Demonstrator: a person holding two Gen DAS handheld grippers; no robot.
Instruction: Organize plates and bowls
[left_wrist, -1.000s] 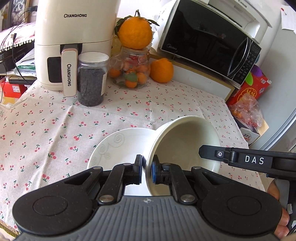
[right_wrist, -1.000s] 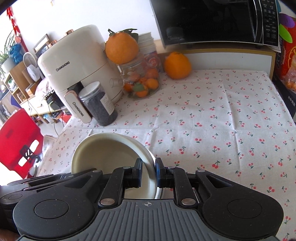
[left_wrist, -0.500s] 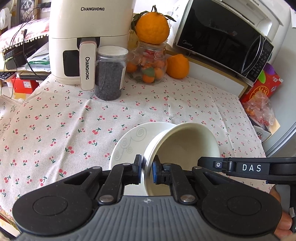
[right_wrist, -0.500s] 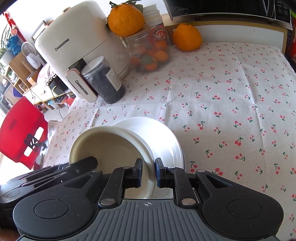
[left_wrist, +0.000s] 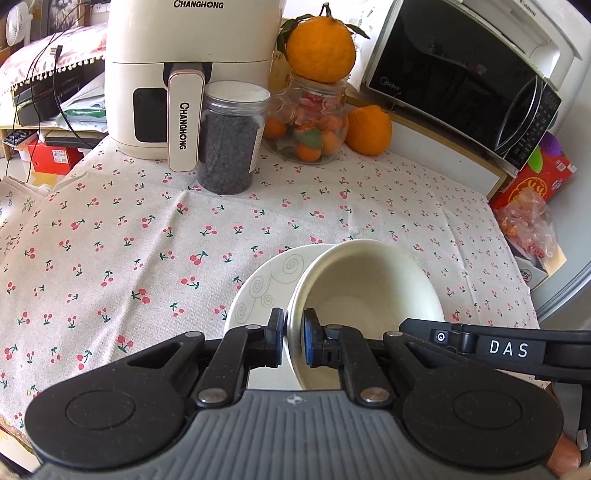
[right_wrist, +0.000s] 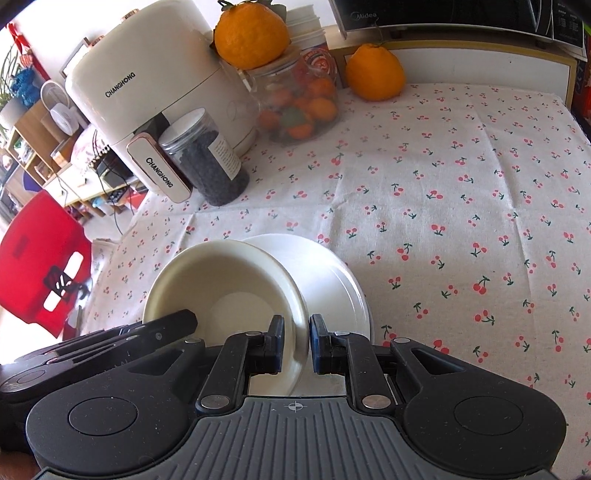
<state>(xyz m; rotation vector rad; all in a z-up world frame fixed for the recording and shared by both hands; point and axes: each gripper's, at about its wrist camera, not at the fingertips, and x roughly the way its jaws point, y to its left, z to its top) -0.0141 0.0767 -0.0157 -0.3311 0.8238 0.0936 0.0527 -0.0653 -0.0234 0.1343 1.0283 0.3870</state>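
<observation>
A cream bowl (left_wrist: 369, 280) (right_wrist: 229, 280) hangs tilted just above a white plate (left_wrist: 269, 280) (right_wrist: 325, 269) with faint swirl marks, which lies on the cherry-print tablecloth near the front edge. My left gripper (left_wrist: 294, 334) is shut on the bowl's left rim, one pad inside and one outside. My right gripper (right_wrist: 297, 339) is shut on the opposite rim in the same way. Each gripper's black body shows at the edge of the other's view. The bowl hides the near part of the plate.
At the back of the table stand a white air fryer (left_wrist: 184, 74), a jar of dark grains (left_wrist: 231, 136), a glass jar of small fruit (left_wrist: 314, 122) topped by a large orange (left_wrist: 321, 46), another orange (left_wrist: 367, 129) and a microwave (left_wrist: 461, 81). A red chair (right_wrist: 37, 262) stands beside the table.
Both grippers have sunk with the bowl, bringing it lower over the plate. The plate has come into sight under the bowl in the right wrist view.
</observation>
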